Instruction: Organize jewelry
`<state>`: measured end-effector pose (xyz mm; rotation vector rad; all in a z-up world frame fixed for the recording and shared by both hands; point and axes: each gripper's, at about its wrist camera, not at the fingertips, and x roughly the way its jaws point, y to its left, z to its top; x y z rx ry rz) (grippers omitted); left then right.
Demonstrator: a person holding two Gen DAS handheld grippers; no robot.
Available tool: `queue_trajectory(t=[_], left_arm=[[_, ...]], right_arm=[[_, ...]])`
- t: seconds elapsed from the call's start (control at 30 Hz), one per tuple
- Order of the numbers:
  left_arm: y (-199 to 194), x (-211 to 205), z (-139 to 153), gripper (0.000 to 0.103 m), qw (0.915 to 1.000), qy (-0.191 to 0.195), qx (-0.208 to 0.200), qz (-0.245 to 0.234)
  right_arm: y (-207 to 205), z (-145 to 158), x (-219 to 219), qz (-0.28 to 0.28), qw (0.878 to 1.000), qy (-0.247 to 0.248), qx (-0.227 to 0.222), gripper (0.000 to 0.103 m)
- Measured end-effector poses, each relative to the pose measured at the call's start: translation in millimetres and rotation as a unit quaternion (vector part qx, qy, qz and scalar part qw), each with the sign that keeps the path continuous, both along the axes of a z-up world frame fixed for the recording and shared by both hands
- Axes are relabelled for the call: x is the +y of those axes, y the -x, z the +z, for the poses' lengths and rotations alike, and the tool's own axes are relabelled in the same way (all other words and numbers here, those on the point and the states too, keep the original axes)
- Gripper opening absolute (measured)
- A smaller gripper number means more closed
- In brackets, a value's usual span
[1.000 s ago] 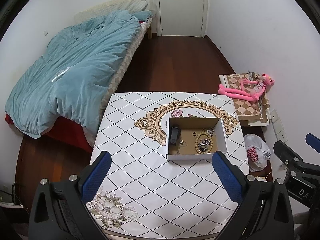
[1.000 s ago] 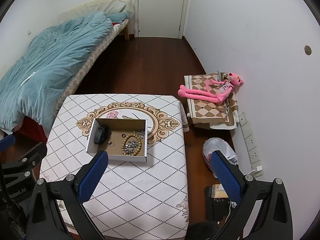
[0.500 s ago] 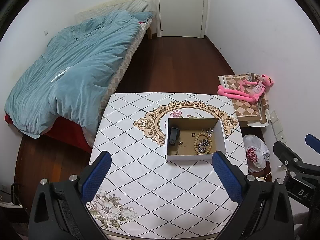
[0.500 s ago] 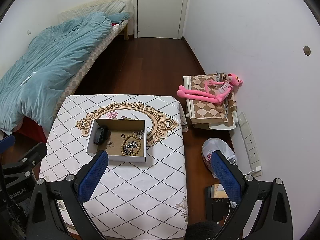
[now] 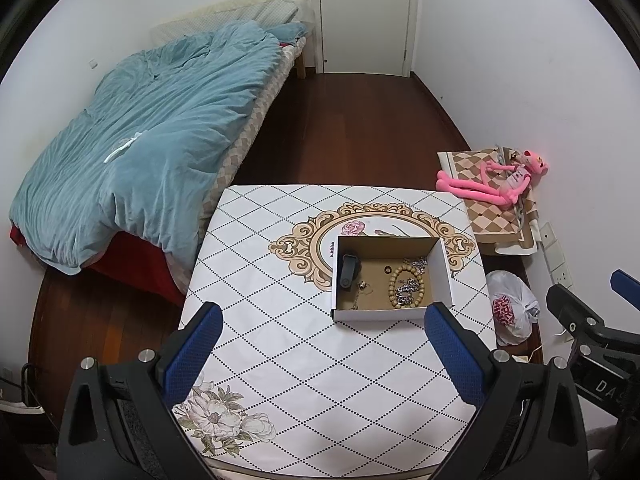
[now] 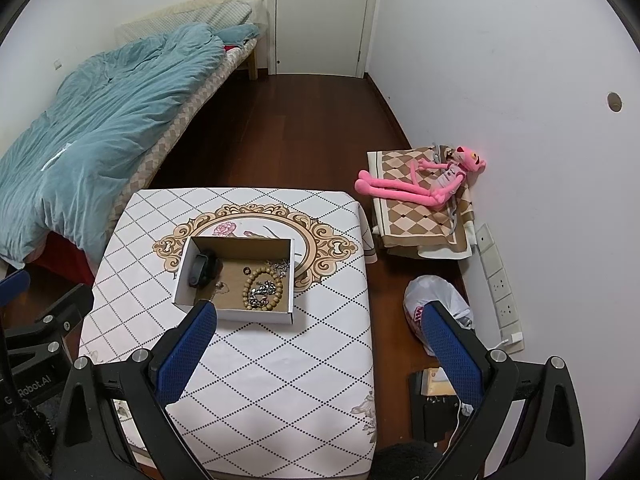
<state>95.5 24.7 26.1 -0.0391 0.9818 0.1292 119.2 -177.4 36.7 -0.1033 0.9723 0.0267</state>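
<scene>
A small open cardboard box sits on the patterned table. Inside lie a black wristband, a wooden bead bracelet, silver chains and a small dark ring. My left gripper hangs open high above the table's near half, nothing between its blue pads. My right gripper is open too, over the table's right side, empty. Each gripper shows at the edge of the other's view.
A bed with a teal quilt stands left of the table. A pink plush toy lies on a checked cushion by the right wall. A white plastic bag and a power strip are on the floor to the right.
Both views have drifted very slightly; the box and its contents have stayed put and both grippers remain open.
</scene>
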Motion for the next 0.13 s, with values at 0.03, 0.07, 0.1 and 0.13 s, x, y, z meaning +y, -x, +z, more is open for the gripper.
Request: queue_trajectory(t=[0.03,0.07,0.1,0.13], left_arm=[[0.1,-0.1,0.1,0.103,1.0000,0.000,-0.001,0.001],[0.4,-0.1,0.8,0.103,1.0000,0.001,-0.003,0.001],[0.8,-0.2,1.1,0.103,1.0000,0.001,-0.004,0.002],[1.3,0.3,1.0,0.103,1.0000,0.002,-0.005,0.002]], right_arm=[[-0.1,0.2,0.0,0.000,1.000,0.000,0.000,0.103],[0.4,0.3,0.2,0.000,1.000,0.000,0.001,0.103],[0.8,0.5,0.2,-0.001,1.000,0.000,0.001,0.103],[0.7,0.2,-0.6,-0.001,1.000,0.000,0.001,0.103]])
